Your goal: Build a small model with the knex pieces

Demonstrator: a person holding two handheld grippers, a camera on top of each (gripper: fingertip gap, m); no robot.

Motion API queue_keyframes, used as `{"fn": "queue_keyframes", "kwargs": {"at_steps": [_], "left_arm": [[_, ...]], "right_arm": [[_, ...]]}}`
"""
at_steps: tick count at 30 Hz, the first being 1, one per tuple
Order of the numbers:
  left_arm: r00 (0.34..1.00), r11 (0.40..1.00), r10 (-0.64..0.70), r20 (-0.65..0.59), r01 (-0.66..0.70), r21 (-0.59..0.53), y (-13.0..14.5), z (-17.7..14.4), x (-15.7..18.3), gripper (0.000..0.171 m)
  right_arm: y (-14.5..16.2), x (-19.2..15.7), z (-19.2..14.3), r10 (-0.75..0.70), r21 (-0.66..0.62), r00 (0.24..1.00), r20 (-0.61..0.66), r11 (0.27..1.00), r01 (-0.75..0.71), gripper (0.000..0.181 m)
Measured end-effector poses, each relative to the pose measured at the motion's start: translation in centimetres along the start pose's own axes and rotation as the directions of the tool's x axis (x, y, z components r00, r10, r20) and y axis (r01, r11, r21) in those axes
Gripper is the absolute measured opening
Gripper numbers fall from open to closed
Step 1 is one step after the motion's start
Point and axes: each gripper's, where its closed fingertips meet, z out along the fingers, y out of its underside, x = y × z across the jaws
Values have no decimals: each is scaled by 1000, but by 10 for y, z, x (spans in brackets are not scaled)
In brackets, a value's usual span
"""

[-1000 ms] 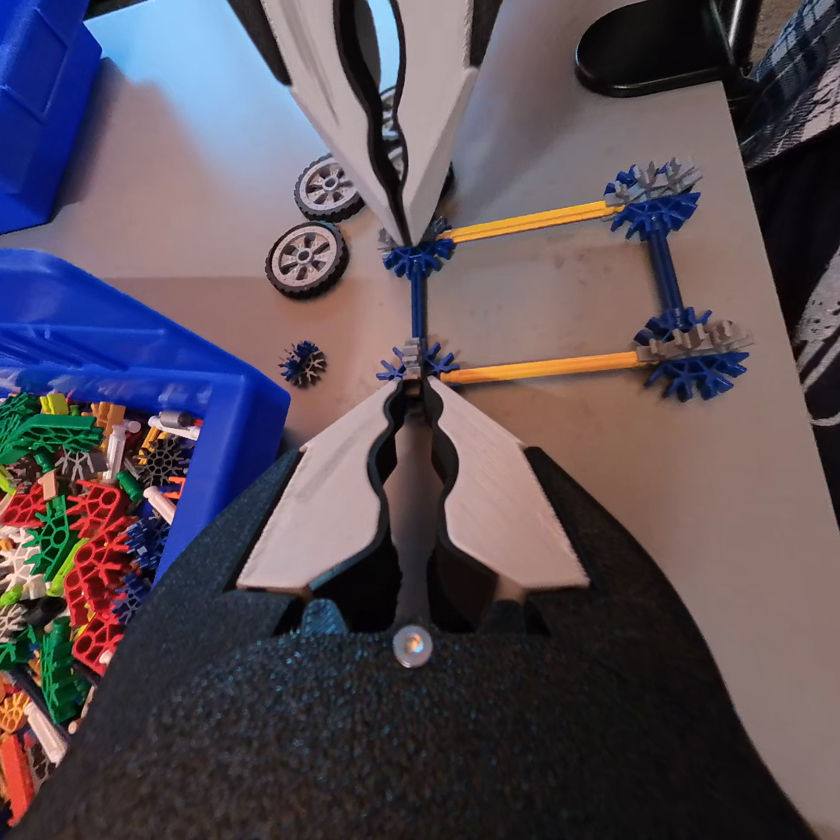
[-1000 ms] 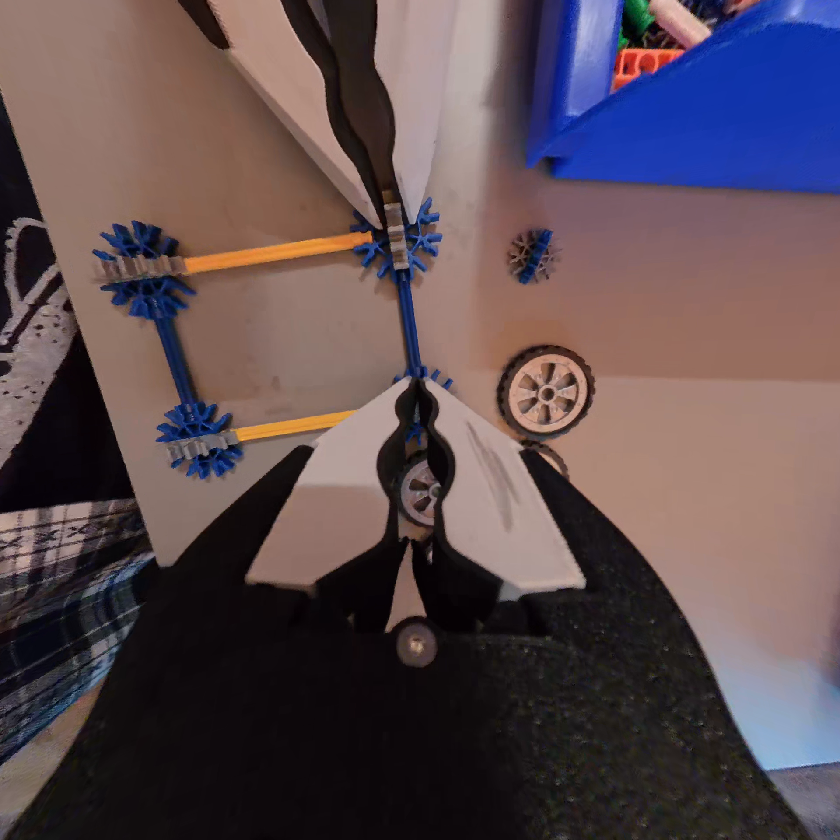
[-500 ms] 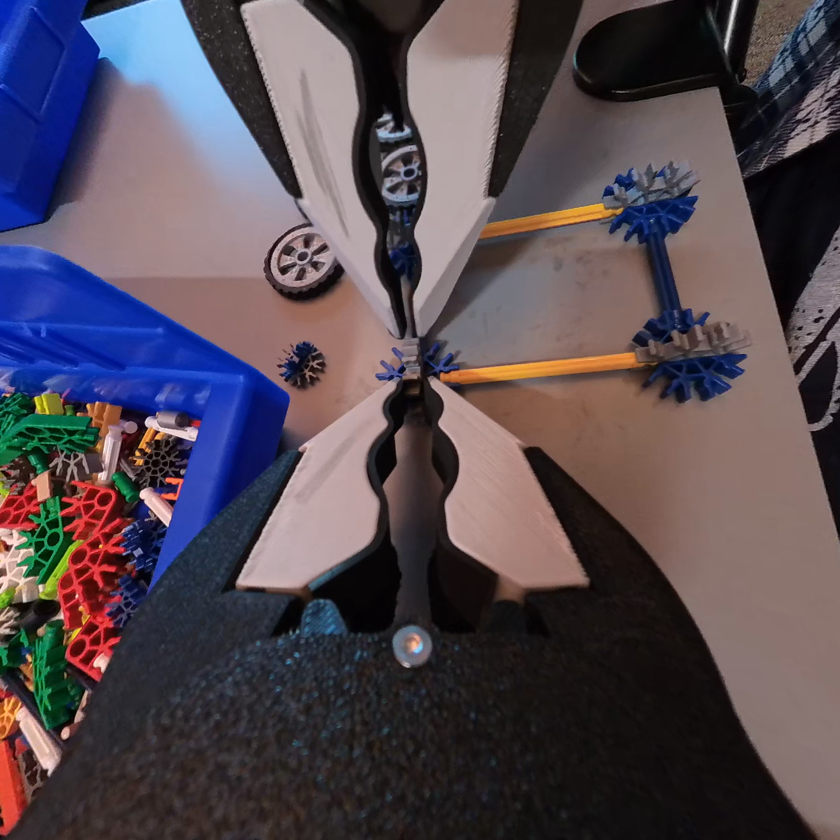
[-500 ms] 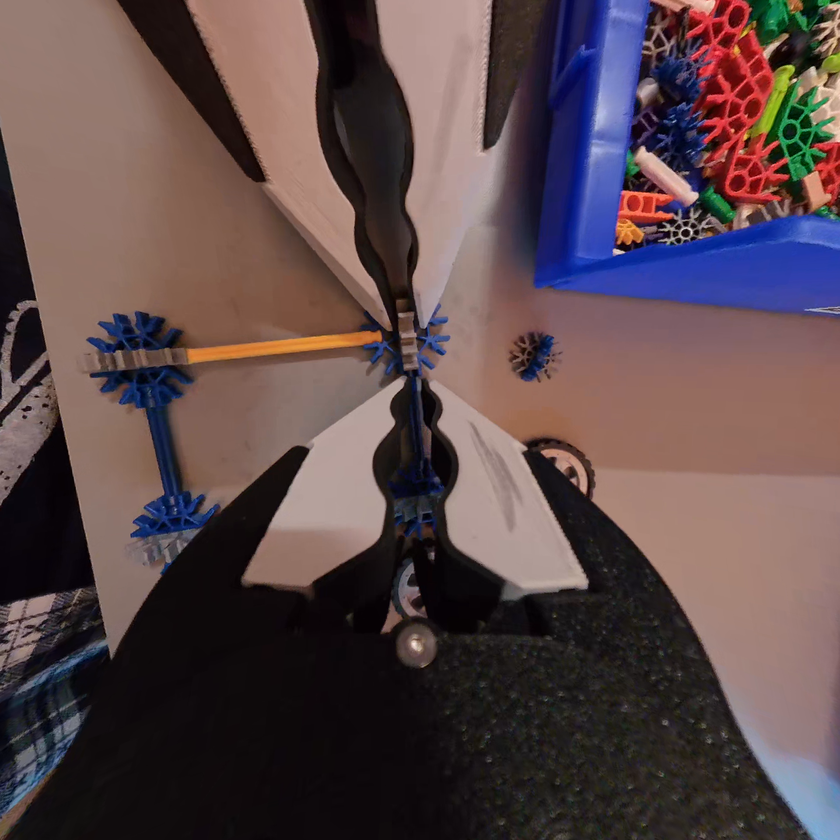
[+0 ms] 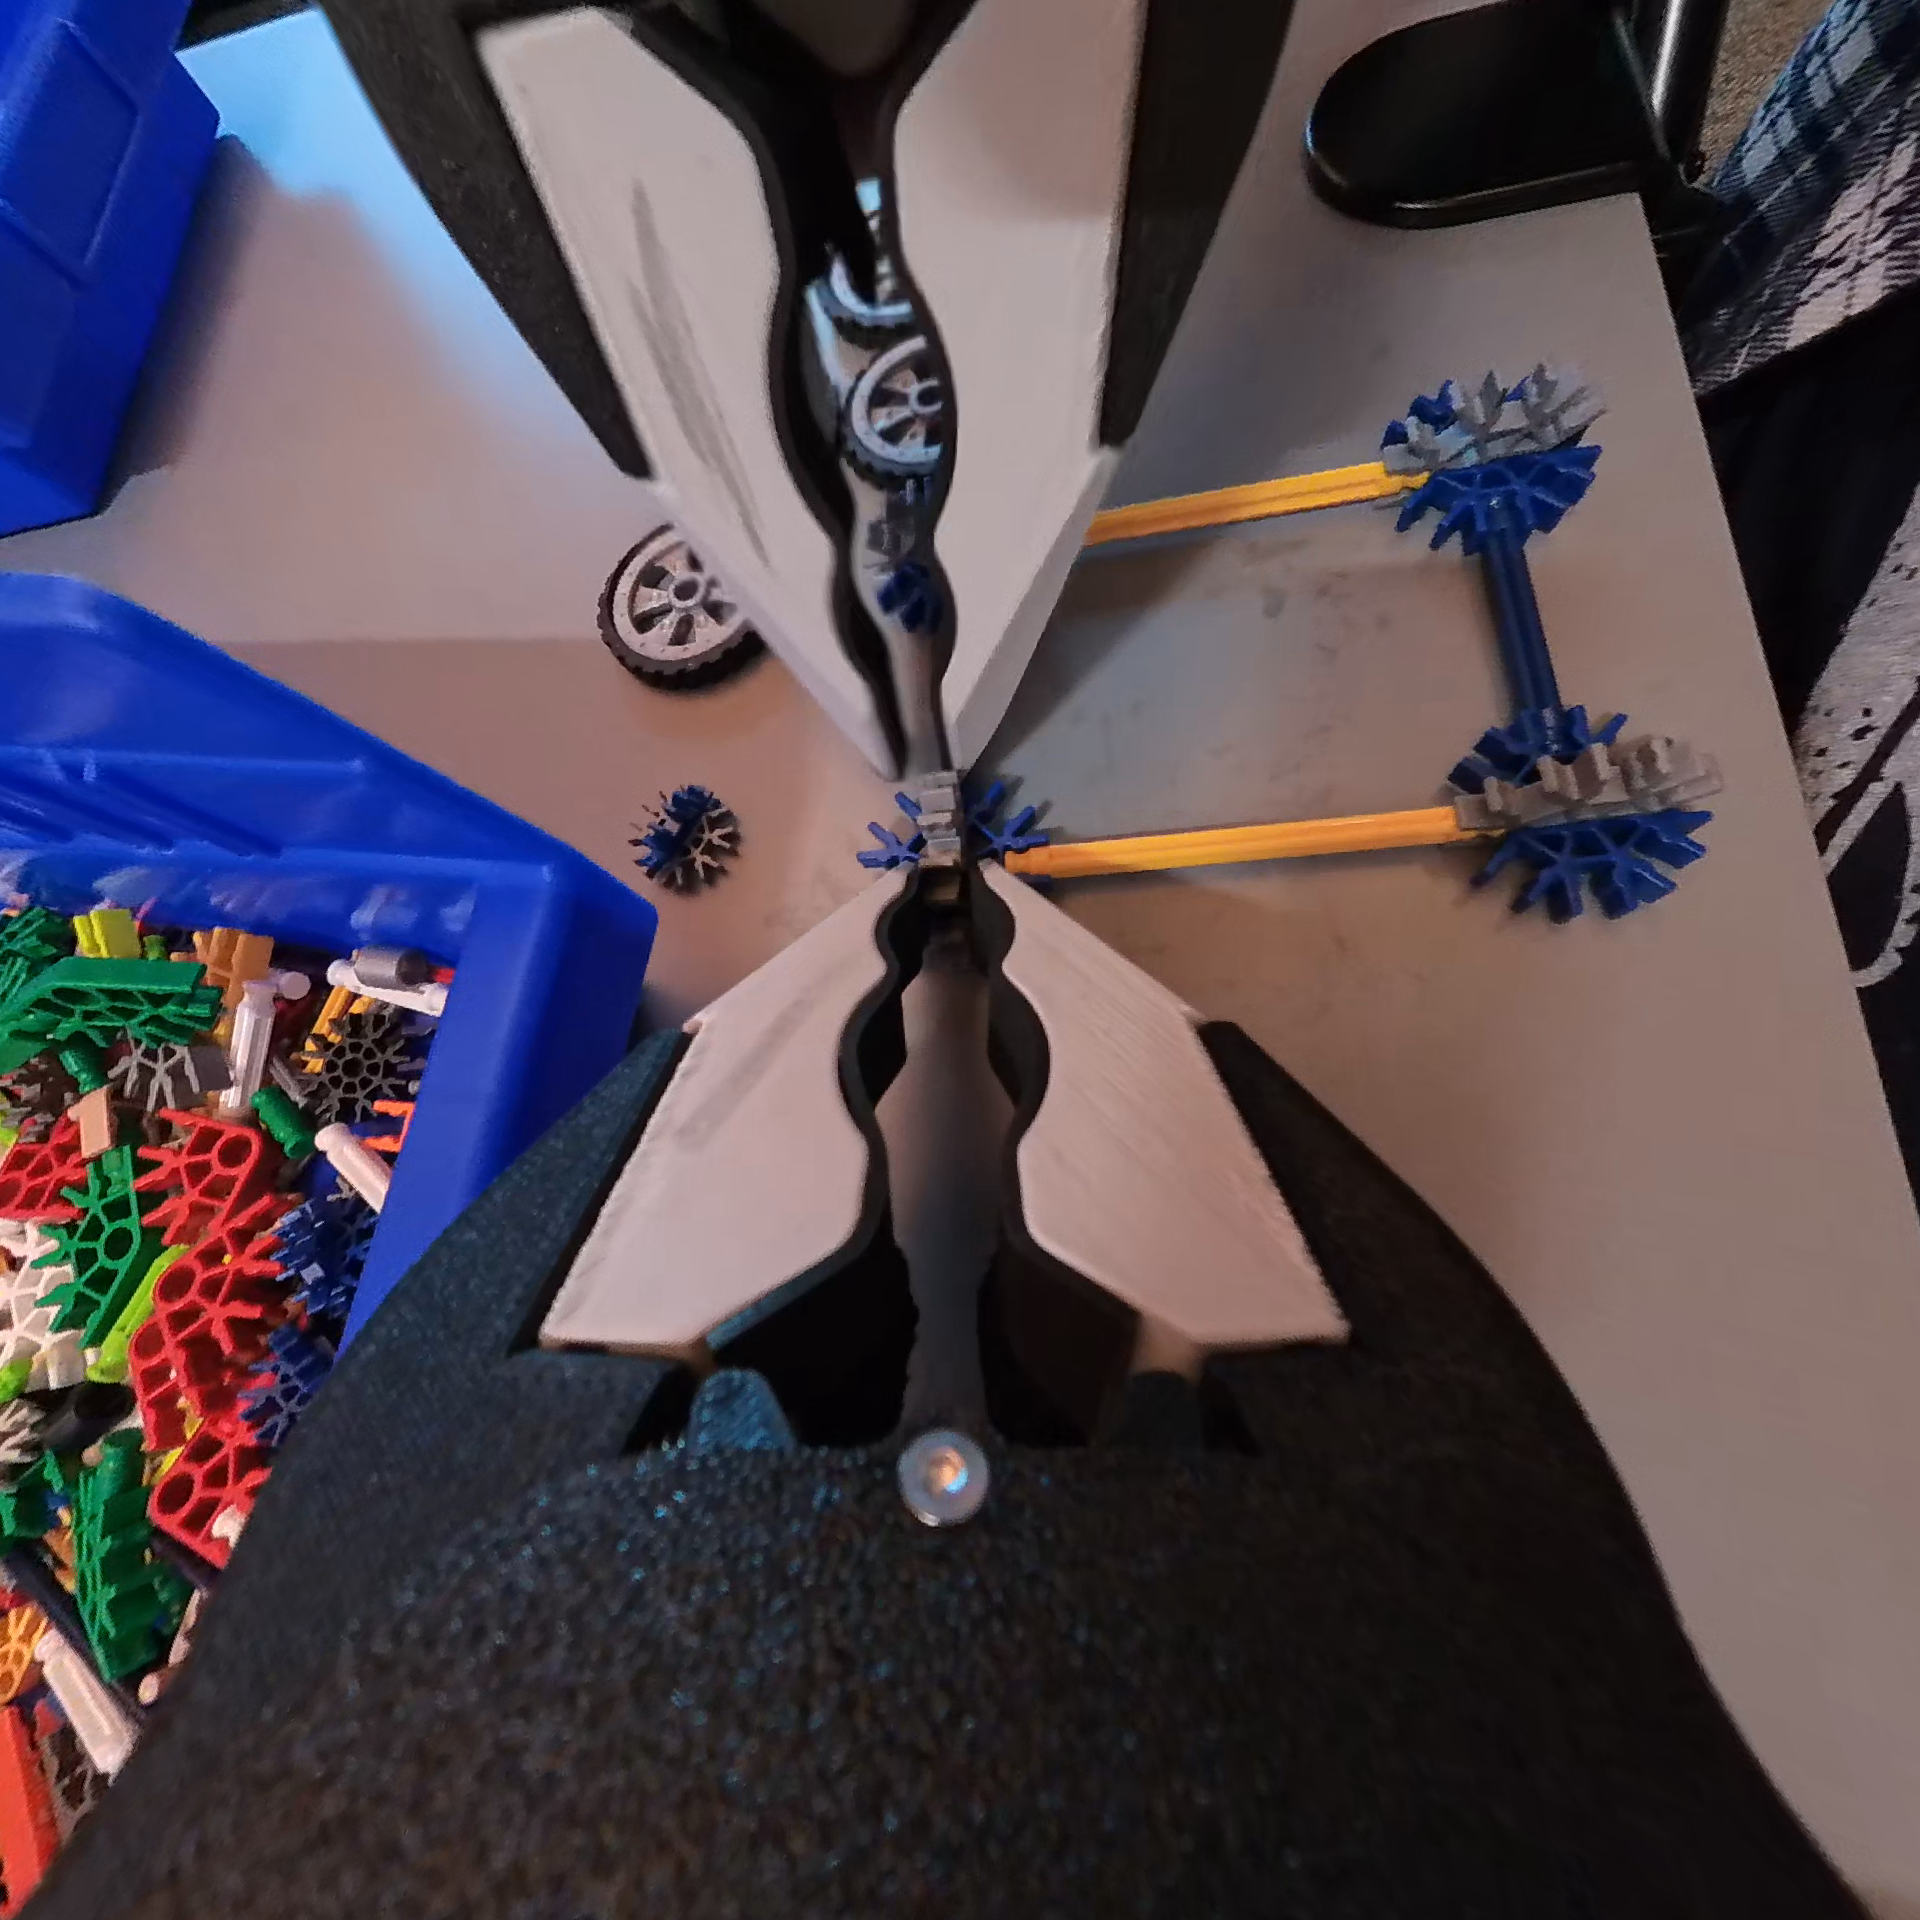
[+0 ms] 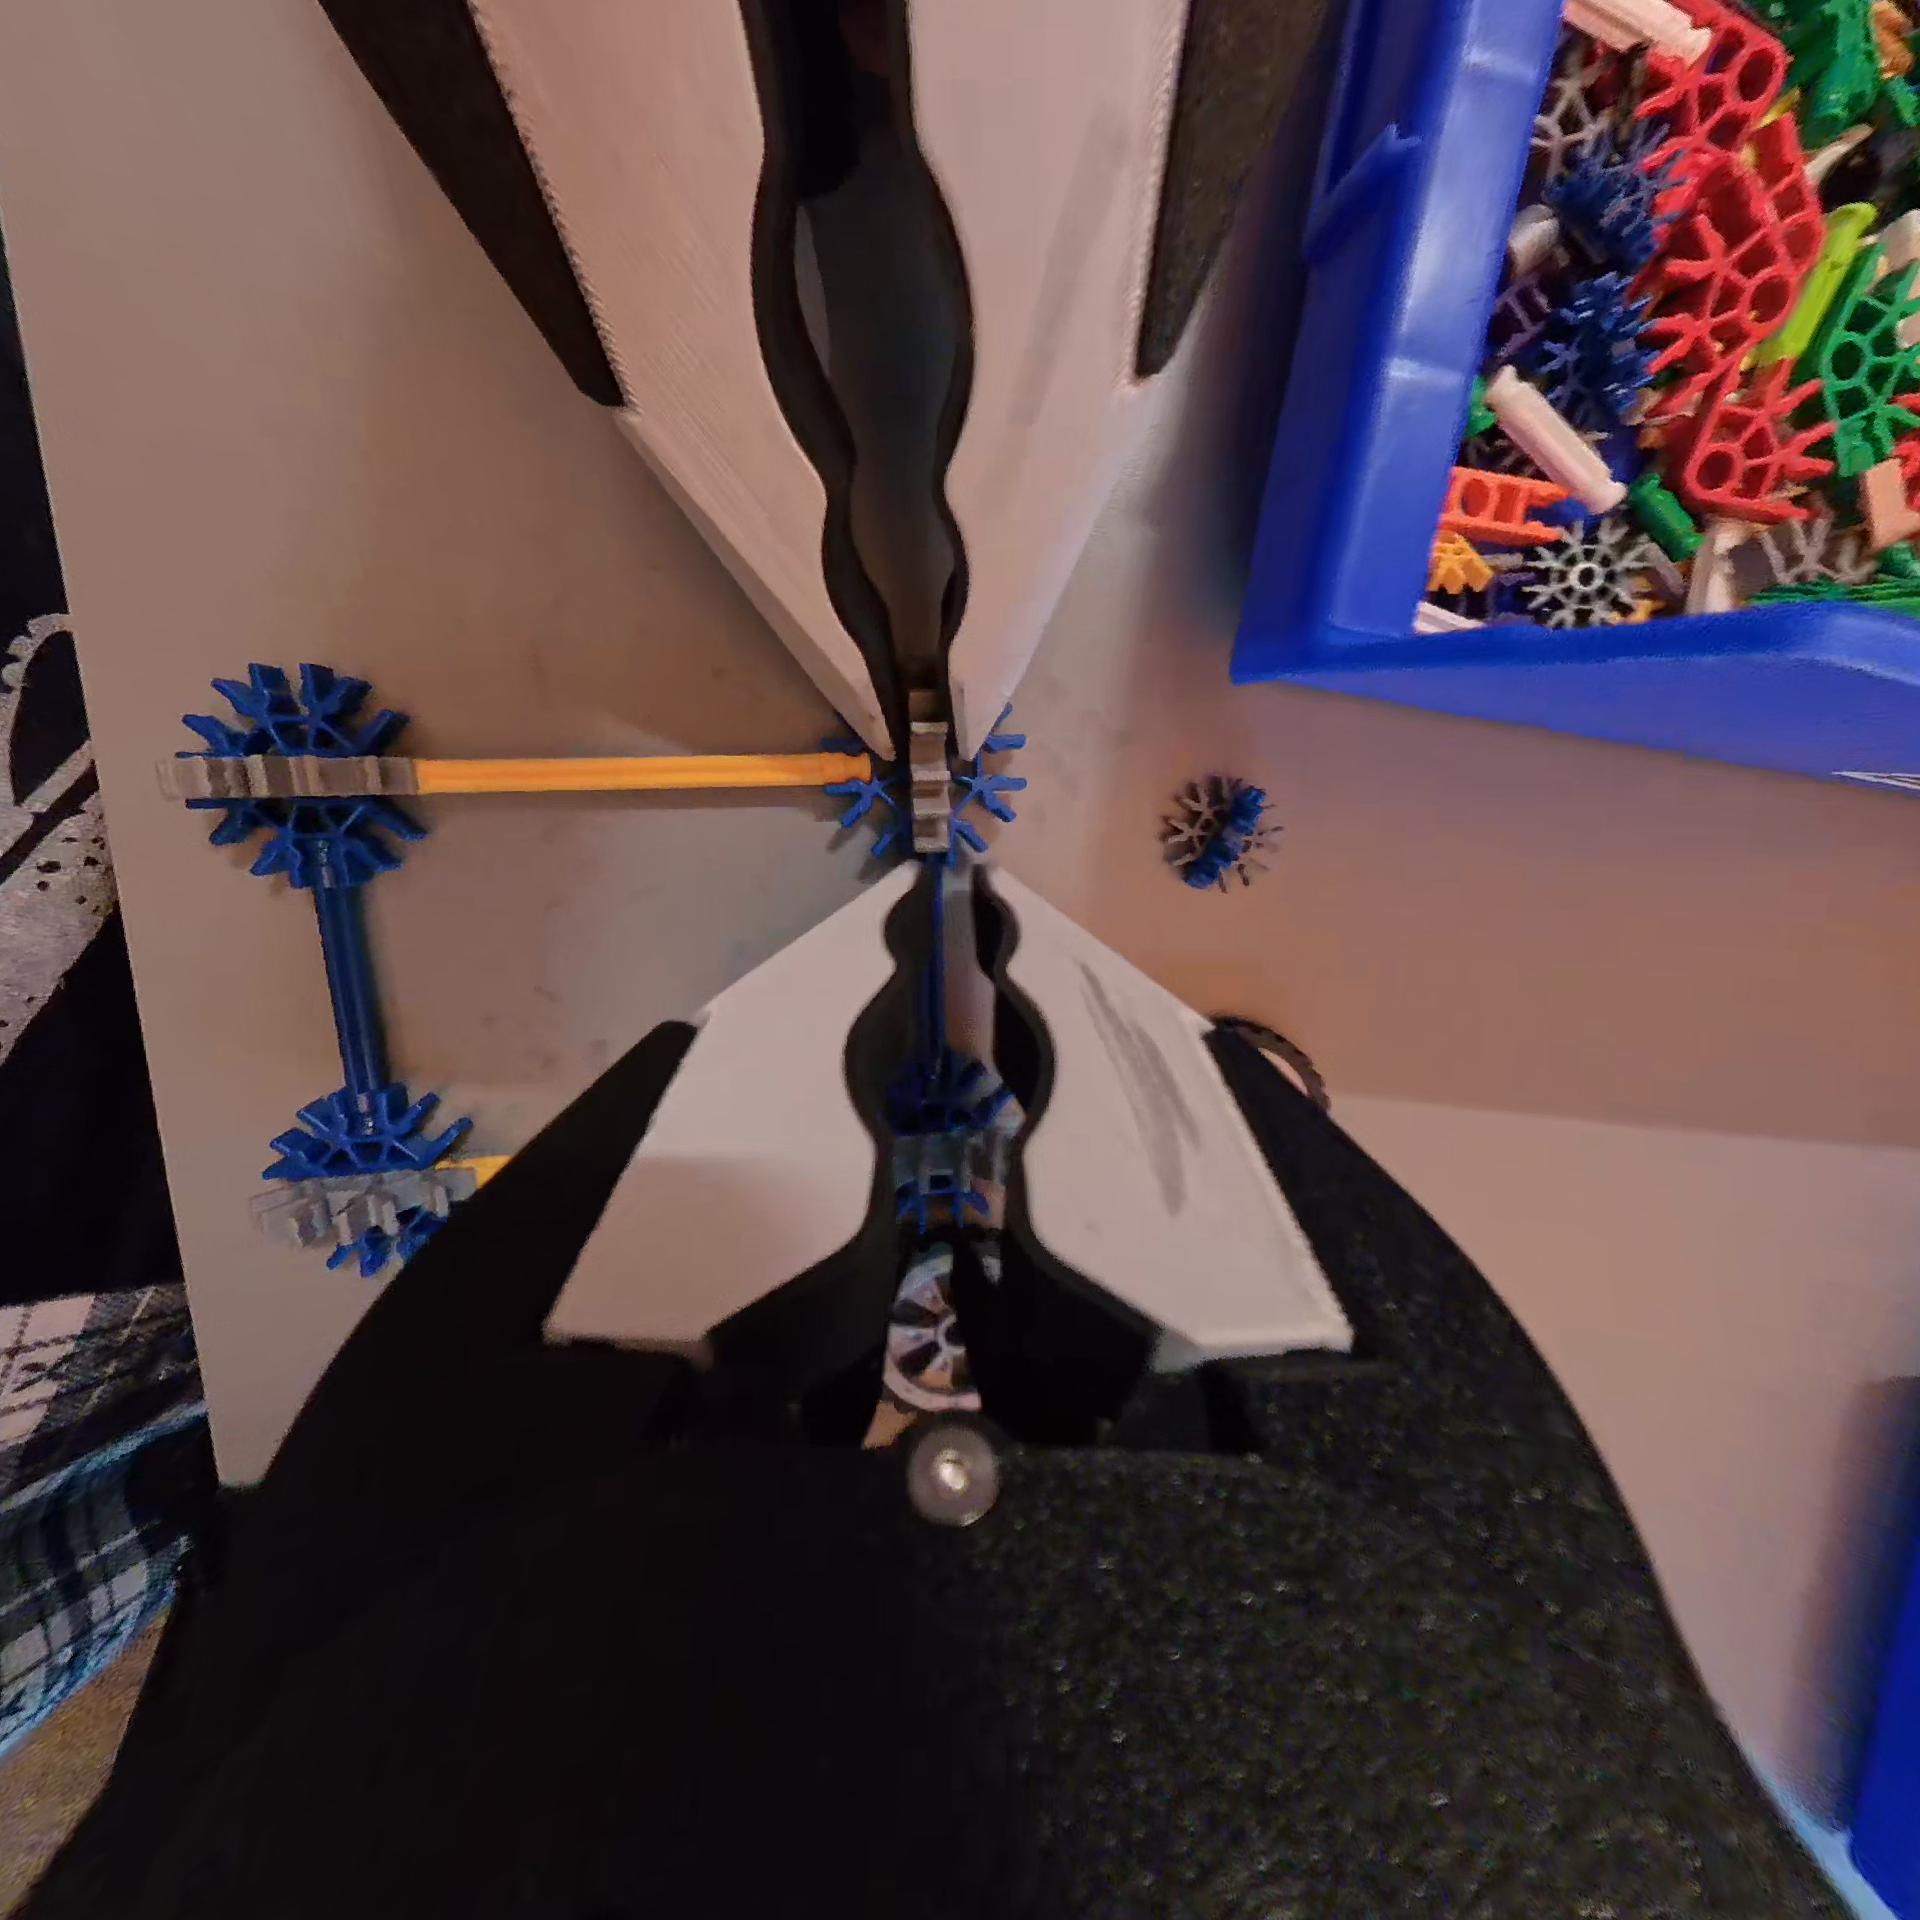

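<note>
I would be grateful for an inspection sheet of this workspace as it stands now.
Surface: grey table, scuffed.
Job's things: rod frame of yellow and blue rods, lying flat; corner connector.
Clutter: loose connector; wheel; blue bin full of mixed pieces.
Grippers: left gripper pinches the corner connector; right gripper meets it from the opposite side, fingers nearly together over a blue rod, grip unclear.
Cables: nothing seen.
Surroundings: plaid fabric; black base at the table edge.

Glossy blue plastic bin, matt grey tabletop, ridged plastic connector frame, plaid cloth.
</note>
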Motion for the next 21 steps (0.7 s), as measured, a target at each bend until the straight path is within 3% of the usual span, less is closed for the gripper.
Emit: {"fn": "queue_keyframes", "kwargs": {"at_steps": [9, 21], "left_arm": [[1000, 1000, -2, -1, 2, -1, 0, 0, 0, 6], [1000, 1000, -5, -7, 5, 0, 0, 0, 0, 6]], "right_arm": [[-5, -3, -2, -15, 8, 999, 40, 1000, 15, 12], [-3, -3, 2, -41, -38, 999, 21, 998, 42, 6]]}}
